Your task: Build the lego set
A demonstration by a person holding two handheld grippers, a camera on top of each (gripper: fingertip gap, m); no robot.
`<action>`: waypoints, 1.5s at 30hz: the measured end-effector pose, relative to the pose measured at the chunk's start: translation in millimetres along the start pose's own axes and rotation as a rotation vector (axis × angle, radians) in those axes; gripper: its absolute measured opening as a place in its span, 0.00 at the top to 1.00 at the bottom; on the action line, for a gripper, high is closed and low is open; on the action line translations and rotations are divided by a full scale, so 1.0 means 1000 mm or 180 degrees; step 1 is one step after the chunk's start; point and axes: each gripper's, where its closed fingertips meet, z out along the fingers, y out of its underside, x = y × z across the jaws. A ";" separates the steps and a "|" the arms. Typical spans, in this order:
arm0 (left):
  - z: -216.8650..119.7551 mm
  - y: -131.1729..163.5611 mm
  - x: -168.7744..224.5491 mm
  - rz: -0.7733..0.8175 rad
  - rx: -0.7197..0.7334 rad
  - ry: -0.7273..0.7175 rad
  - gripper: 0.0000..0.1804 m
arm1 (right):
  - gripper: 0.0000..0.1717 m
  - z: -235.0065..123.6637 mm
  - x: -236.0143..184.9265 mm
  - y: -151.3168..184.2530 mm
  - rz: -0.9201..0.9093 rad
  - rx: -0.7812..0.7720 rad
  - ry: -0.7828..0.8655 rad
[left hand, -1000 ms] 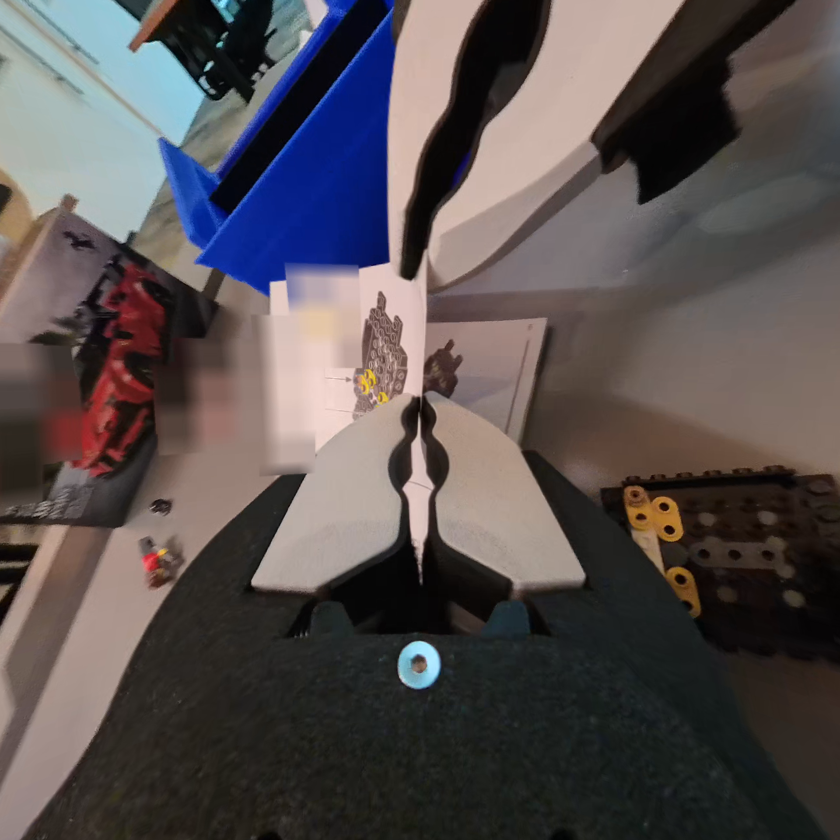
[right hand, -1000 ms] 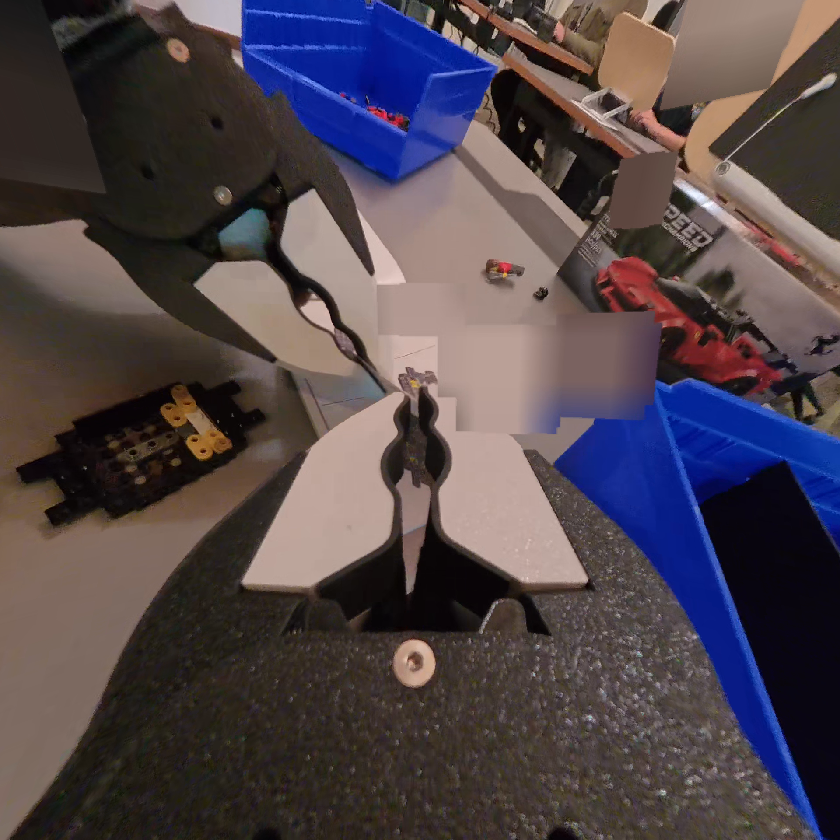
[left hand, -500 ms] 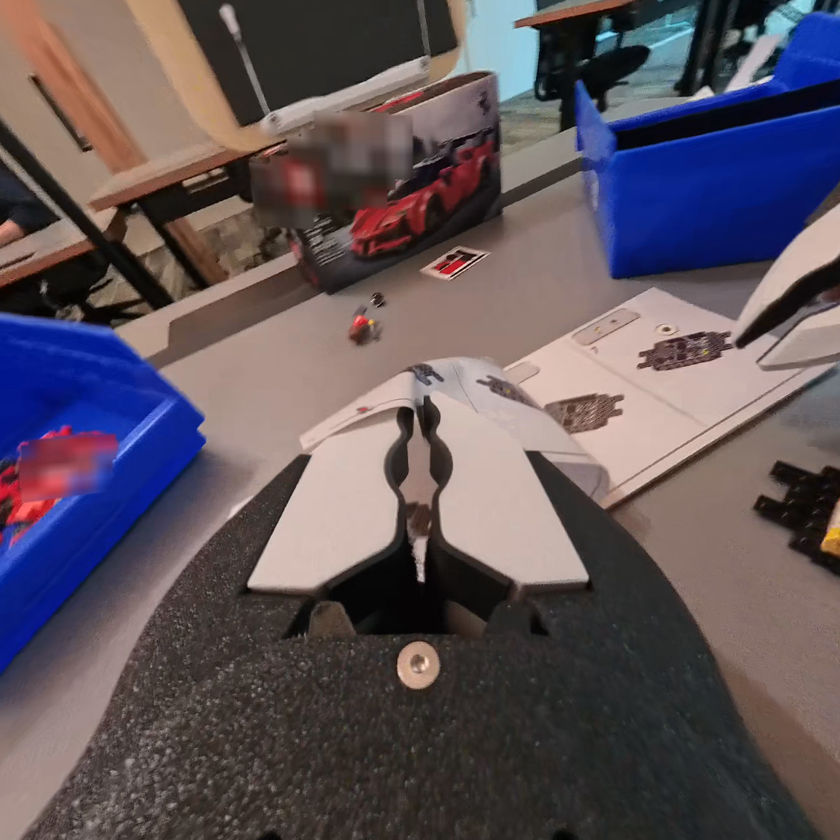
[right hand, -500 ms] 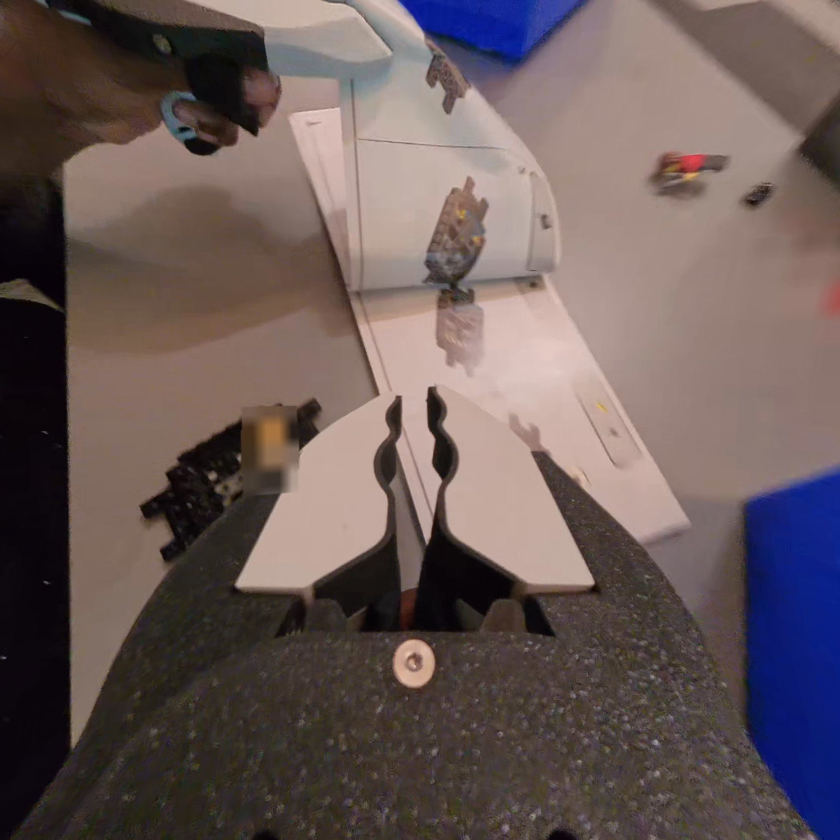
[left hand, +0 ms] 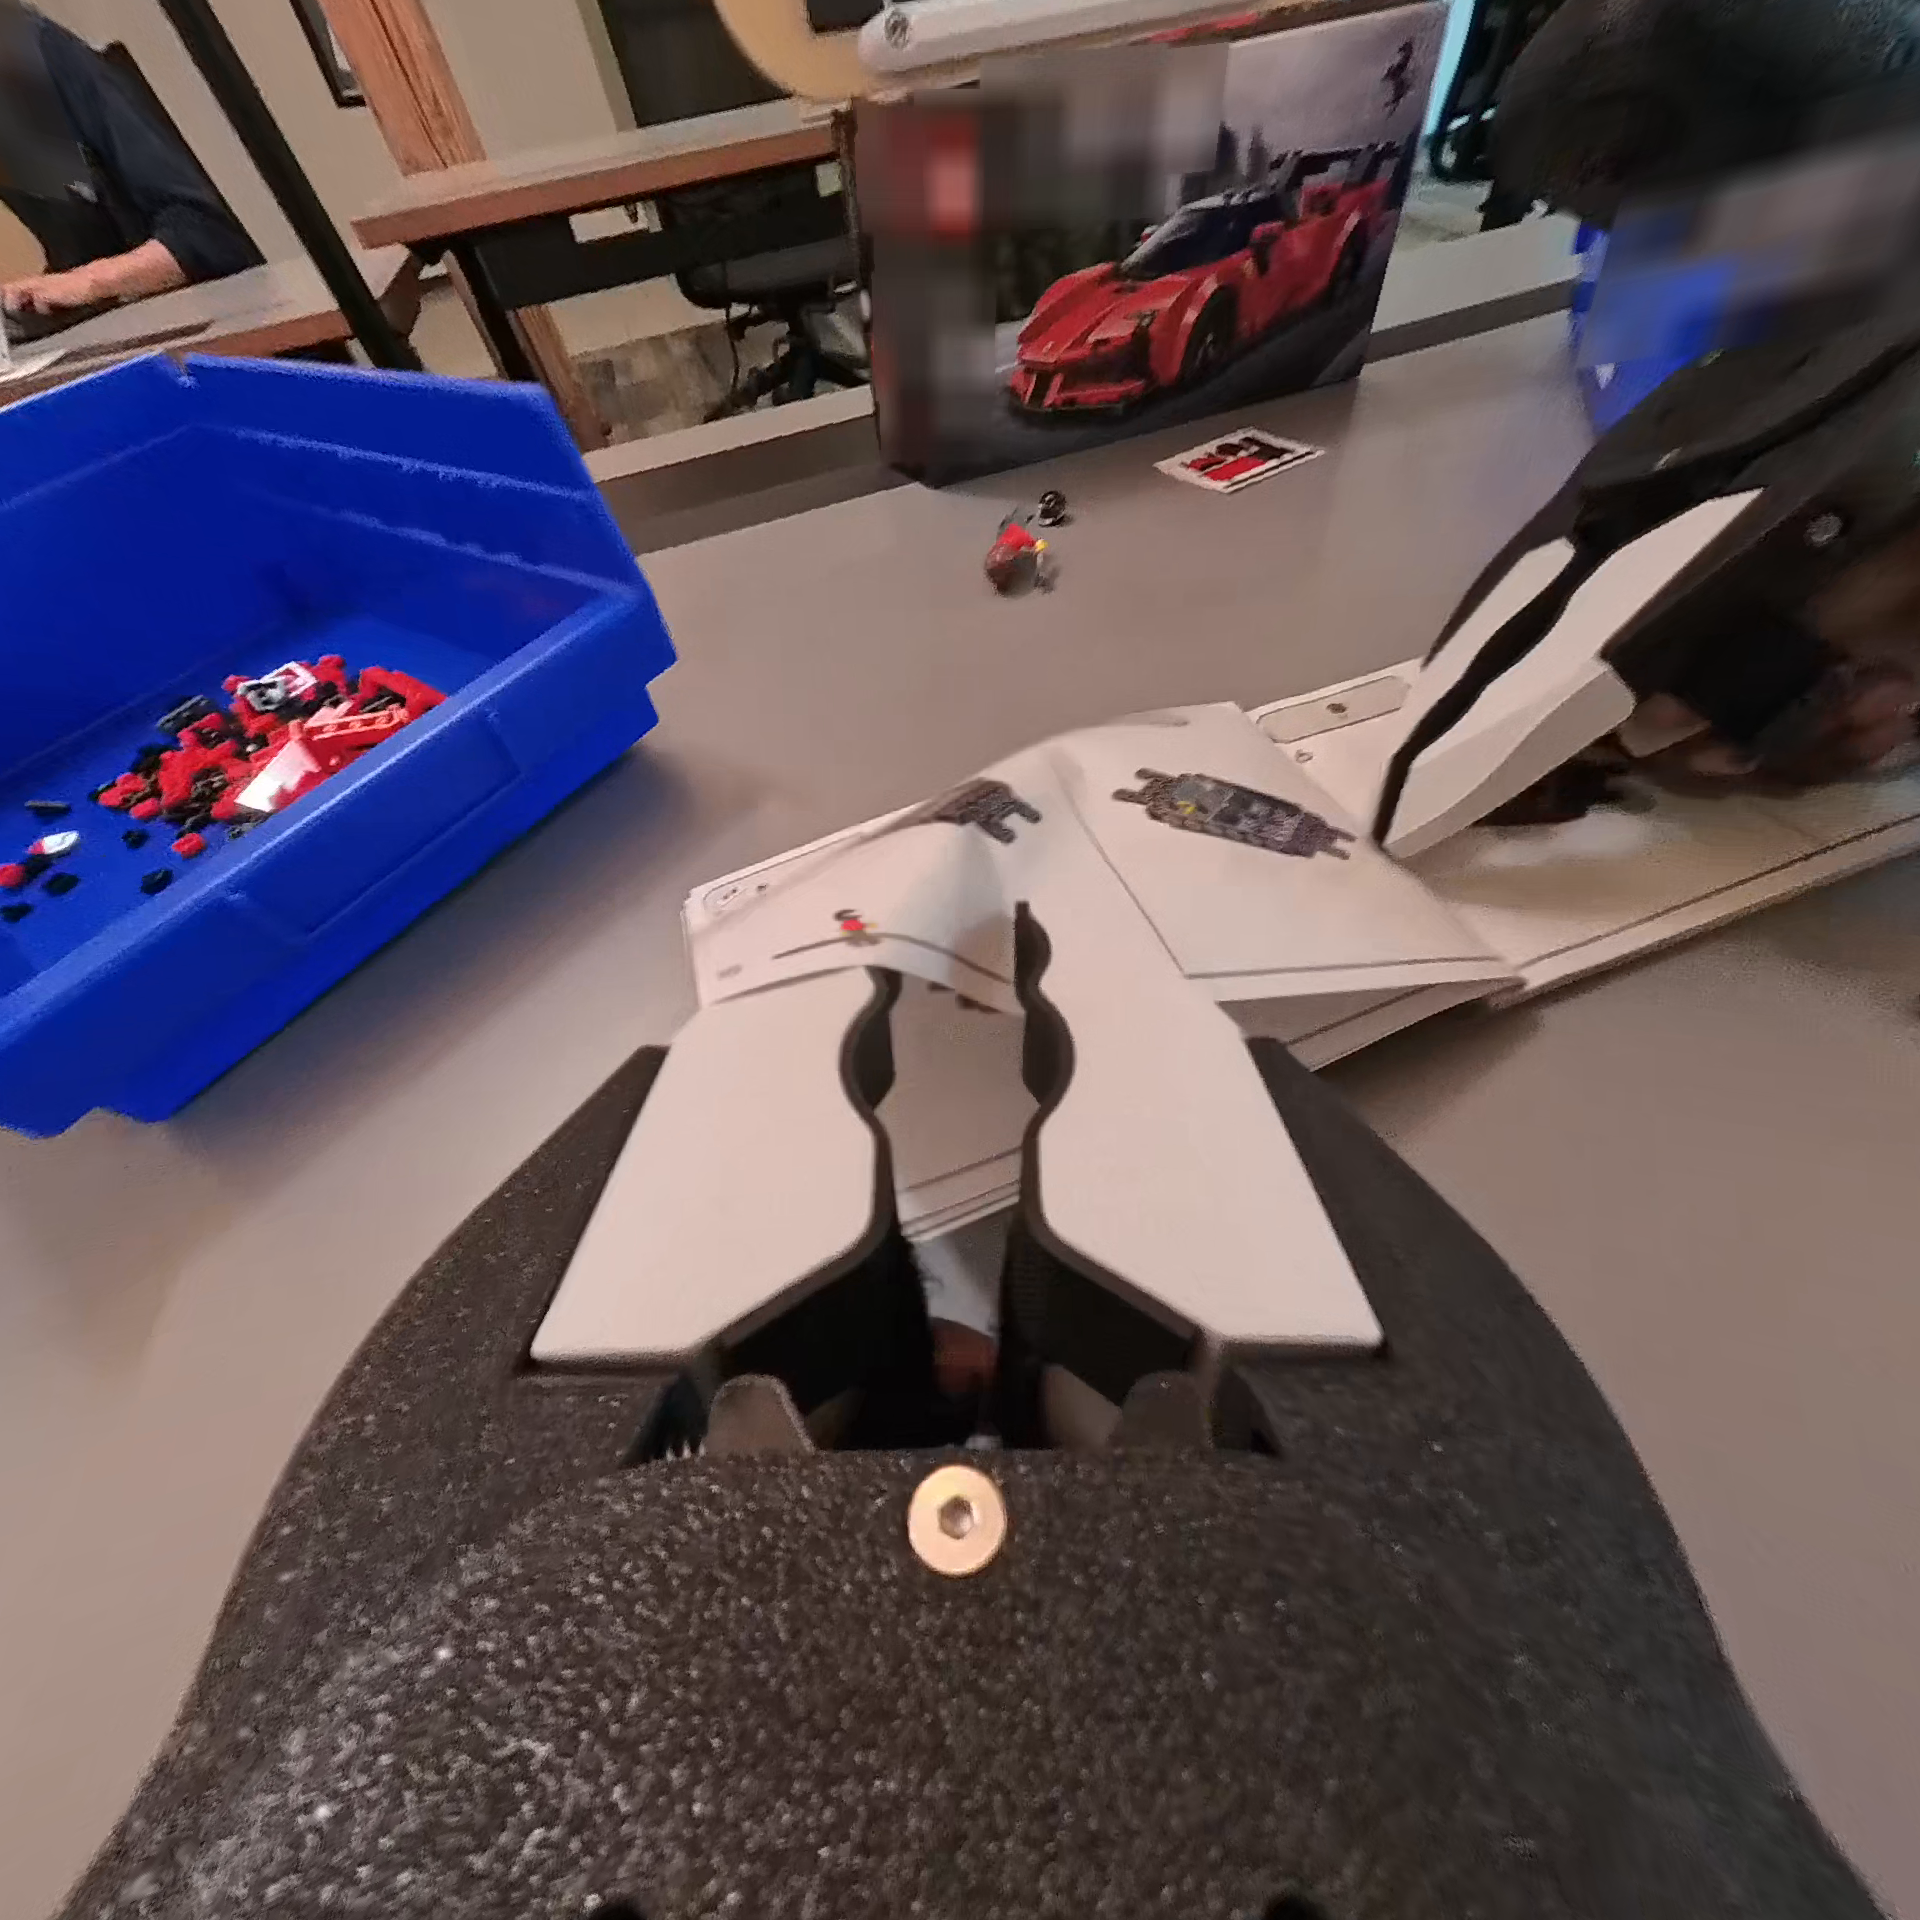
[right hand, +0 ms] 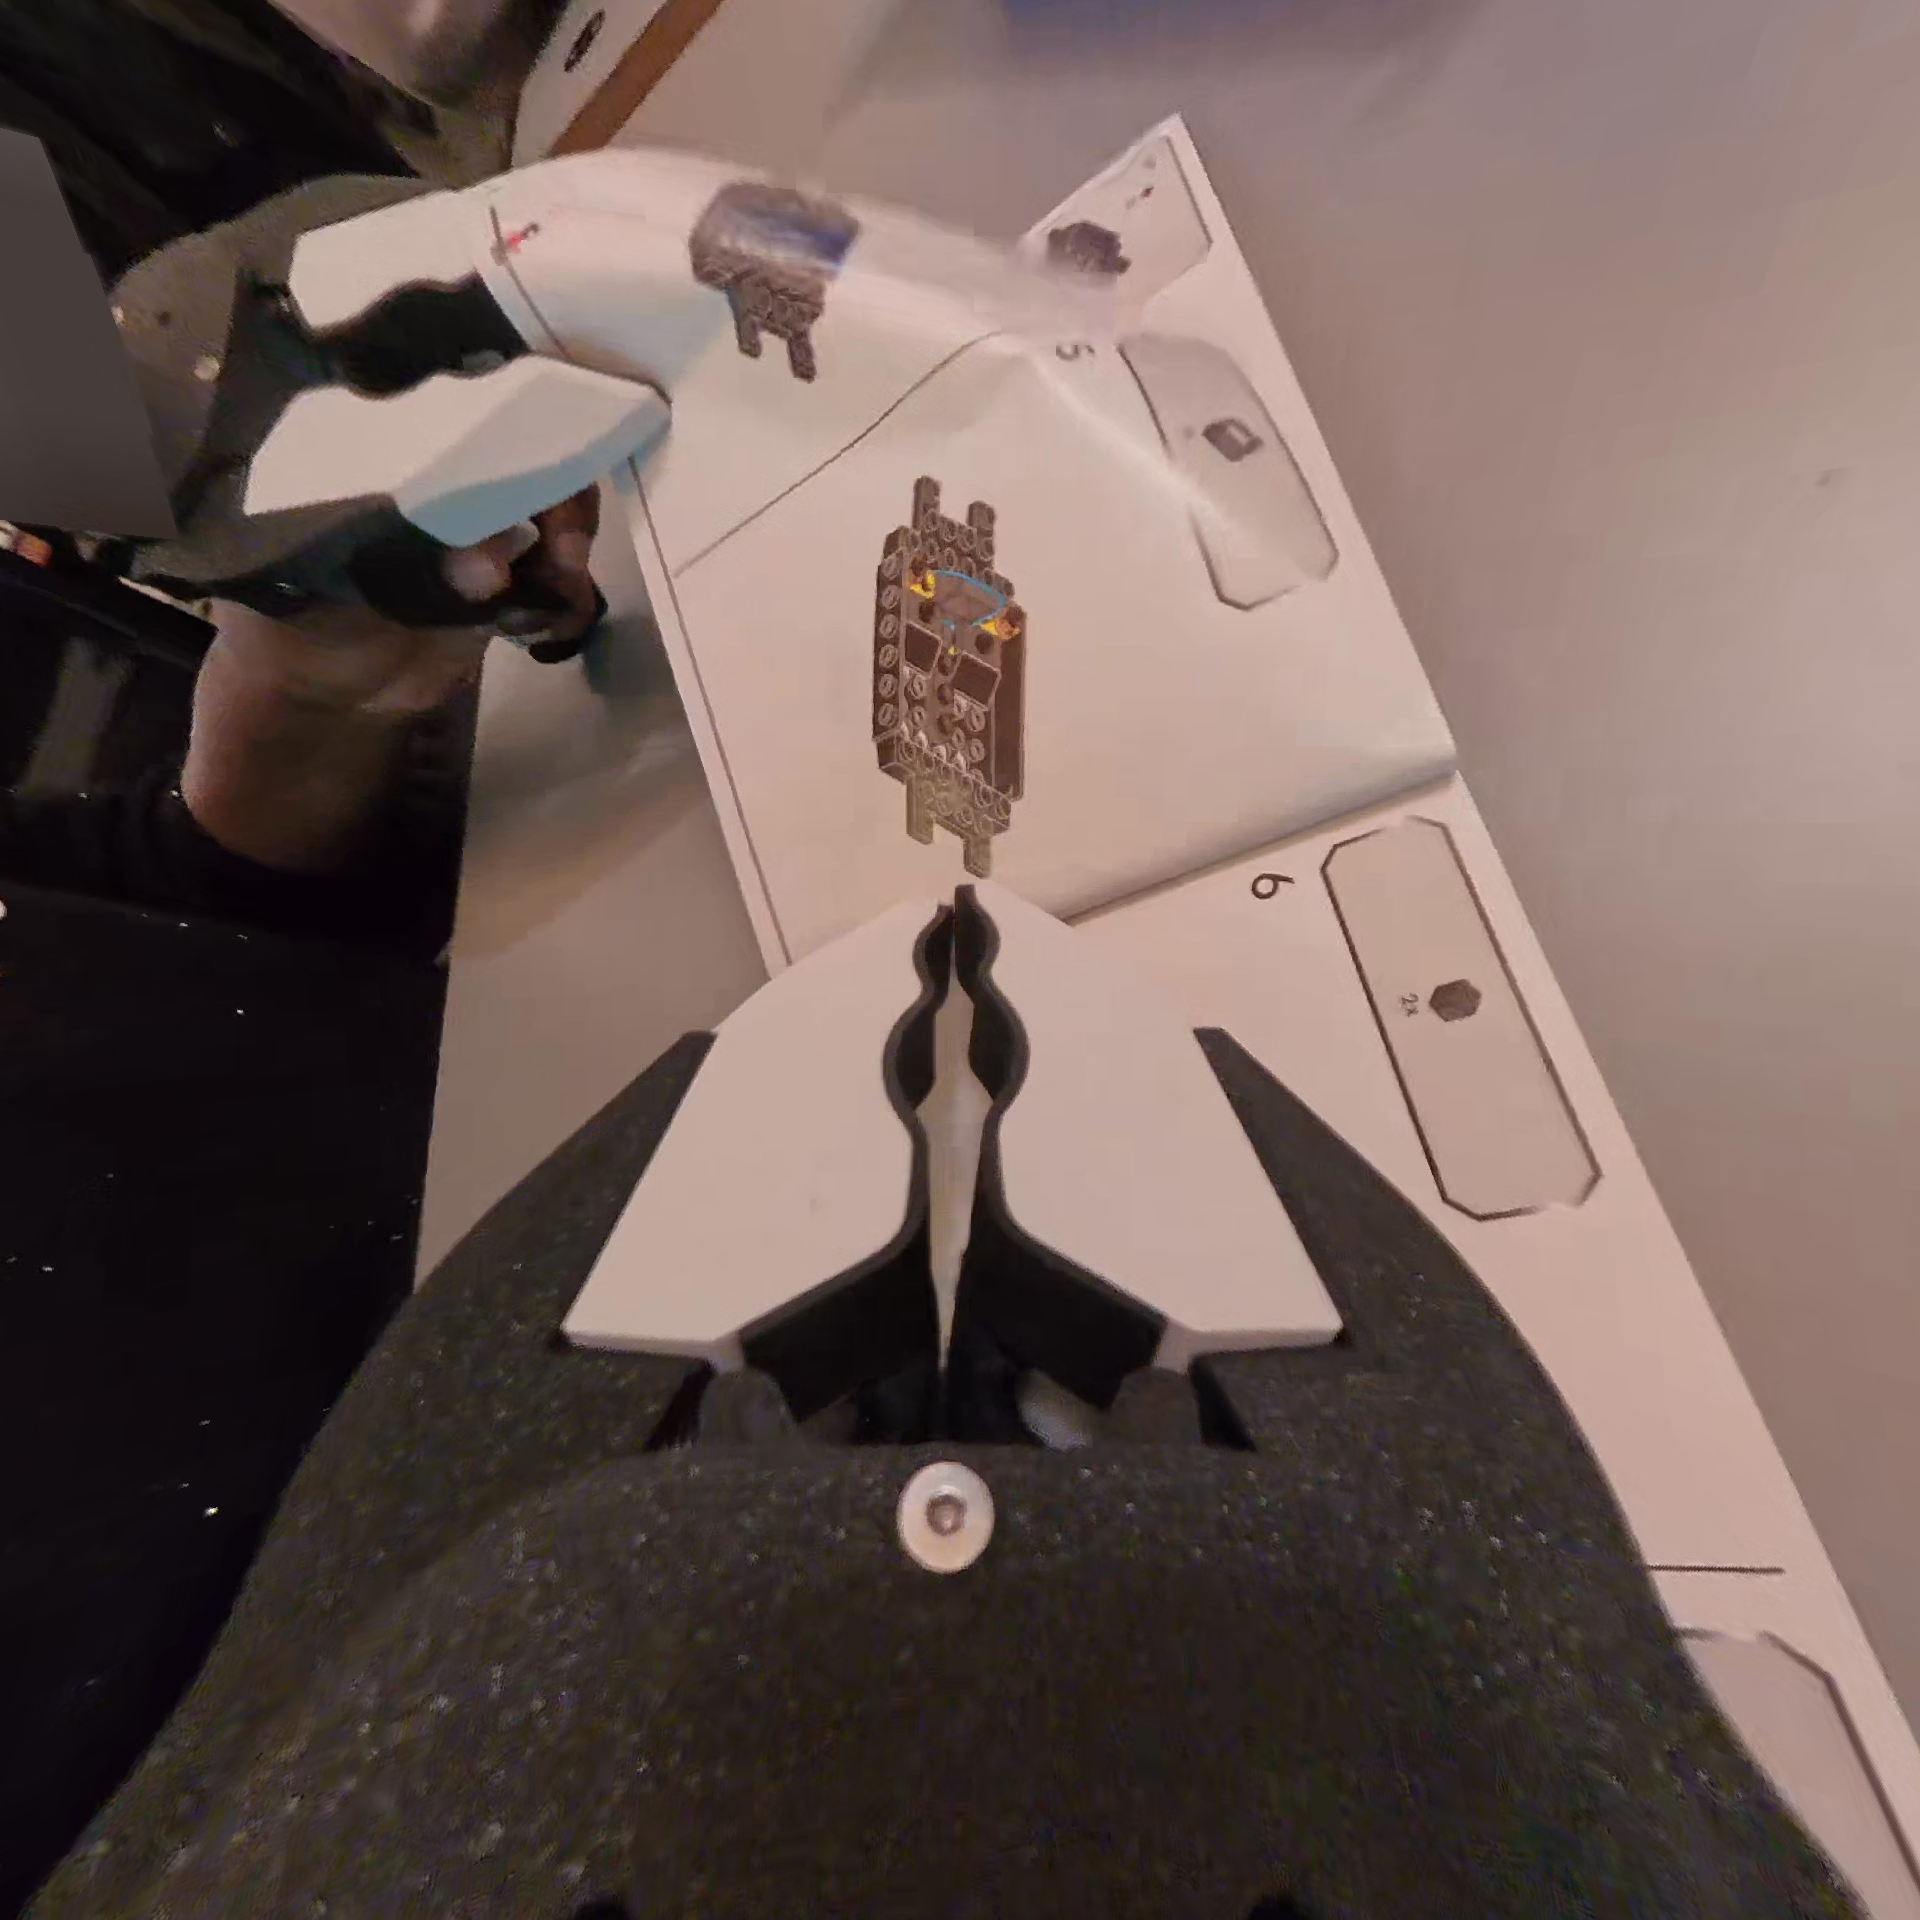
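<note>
Blue bin [left hand: 312, 665] of red and black bricks far left on the counter [left hand: 831, 644]. Left gripper [left hand: 951, 961] next, jaws apart, a loose page of the instruction booklet [left hand: 1278, 883] between them, not pinched. Thin, floppy paper, creases easily; best taken at the free page edge. Right gripper [right hand: 956, 909] jaws closed, tips over the open spread. Boxed car set [left hand: 1132, 260] behind.

You are working in a shared office or classroom-style workroom. Grey worktables [left hand: 1299, 582] and wooden desks [left hand: 582, 177] are standing in rows, an office chair [left hand: 769, 281] is sitting behind one, and a seated person [left hand: 104, 208] is occupying another. A blue parts bin [left hand: 343, 665] and a toy-car box [left hand: 1132, 249] are sitting on your table.
</note>
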 end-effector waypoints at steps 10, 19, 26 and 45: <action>-0.035 -0.088 0.022 0.1528 0.0841 -0.0763 0.87 | 1.00 0.004 0.004 0.002 0.0206 -0.0096 -0.0043; 0.063 0.019 0.110 0.2157 -0.0793 0.1056 0.94 | 1.00 0.004 0.004 0.002 0.0109 -0.0088 -0.0002; 0.061 0.035 0.075 0.1362 -0.0980 0.0846 0.98 | 1.00 -0.010 0.025 -0.013 0.0677 0.0418 0.0149; 0.102 0.024 0.071 0.1300 -0.1001 0.0997 1.00 | 1.00 -0.005 0.032 -0.011 0.0706 0.0310 0.0369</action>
